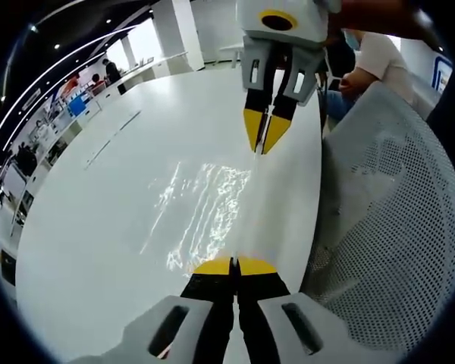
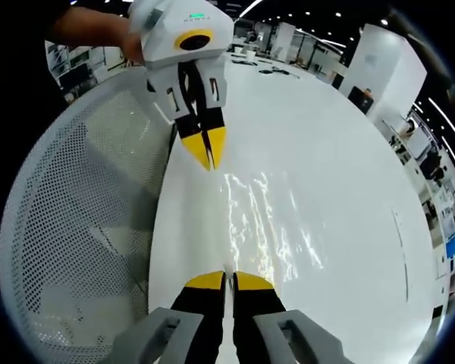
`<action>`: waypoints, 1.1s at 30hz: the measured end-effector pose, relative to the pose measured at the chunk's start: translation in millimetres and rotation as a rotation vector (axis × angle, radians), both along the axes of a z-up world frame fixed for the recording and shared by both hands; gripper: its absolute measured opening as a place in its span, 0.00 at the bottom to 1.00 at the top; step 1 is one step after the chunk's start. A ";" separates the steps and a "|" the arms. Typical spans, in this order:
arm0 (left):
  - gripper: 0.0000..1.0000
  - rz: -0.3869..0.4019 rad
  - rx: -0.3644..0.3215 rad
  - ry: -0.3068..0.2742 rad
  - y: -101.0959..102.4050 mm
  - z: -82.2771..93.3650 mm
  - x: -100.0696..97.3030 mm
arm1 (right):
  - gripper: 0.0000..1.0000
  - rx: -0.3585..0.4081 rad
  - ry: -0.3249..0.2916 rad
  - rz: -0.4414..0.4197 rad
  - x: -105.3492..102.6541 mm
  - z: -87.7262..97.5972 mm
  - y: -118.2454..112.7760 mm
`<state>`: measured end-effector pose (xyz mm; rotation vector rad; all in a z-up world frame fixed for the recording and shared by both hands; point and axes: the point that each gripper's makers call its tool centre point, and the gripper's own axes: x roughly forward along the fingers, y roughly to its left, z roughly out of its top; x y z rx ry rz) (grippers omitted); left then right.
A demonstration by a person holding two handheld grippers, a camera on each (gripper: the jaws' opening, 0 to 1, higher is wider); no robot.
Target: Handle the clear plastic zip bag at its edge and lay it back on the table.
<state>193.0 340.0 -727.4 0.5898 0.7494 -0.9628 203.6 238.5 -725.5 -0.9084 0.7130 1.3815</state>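
A clear plastic zip bag [image 1: 205, 212] spreads over the white table [image 1: 98, 227], showing mostly as glints and wrinkles. My left gripper [image 1: 235, 267] is shut on the near end of the bag's edge. My right gripper [image 1: 265, 144] is shut on the far end of that edge, which runs taut between them. From the right gripper view, the bag [image 2: 269, 227] lies right of the line from my right gripper [image 2: 229, 279] to my left gripper [image 2: 205, 155]. Whether the sheet rests on the table or hangs just above it I cannot tell.
A white mesh chair back [image 1: 394, 212] stands tight against the table's edge beside both grippers, and appears again as the chair [image 2: 76, 227]. A seated person [image 1: 371, 61] is beyond it. Desks and screens [image 2: 440, 189] line the room's far side.
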 end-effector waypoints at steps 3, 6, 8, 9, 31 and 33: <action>0.00 0.001 0.002 0.002 0.5 -0.6 -0.5 | 0.00 -0.004 0.000 -0.002 -0.7 -0.1 -1.5; 0.00 0.001 0.002 0.005 0.4 -0.8 -1.0 | 0.00 -0.007 0.002 -0.006 -0.8 -0.6 -3.3; 0.00 0.003 0.001 0.006 0.7 -1.2 -0.9 | 0.00 -0.009 0.004 -0.010 -0.2 -1.6 -5.1; 0.00 0.004 0.001 0.007 0.8 -1.3 -0.9 | 0.00 -0.009 0.005 -0.011 -0.1 -2.1 -5.8; 0.00 -0.017 0.018 -0.040 1.2 -1.5 3.2 | 0.00 -0.033 -0.009 -0.032 2.7 -5.6 -12.7; 0.00 -0.036 0.027 -0.068 1.5 -0.8 5.8 | 0.00 -0.025 -0.008 -0.032 3.0 -5.4 -12.2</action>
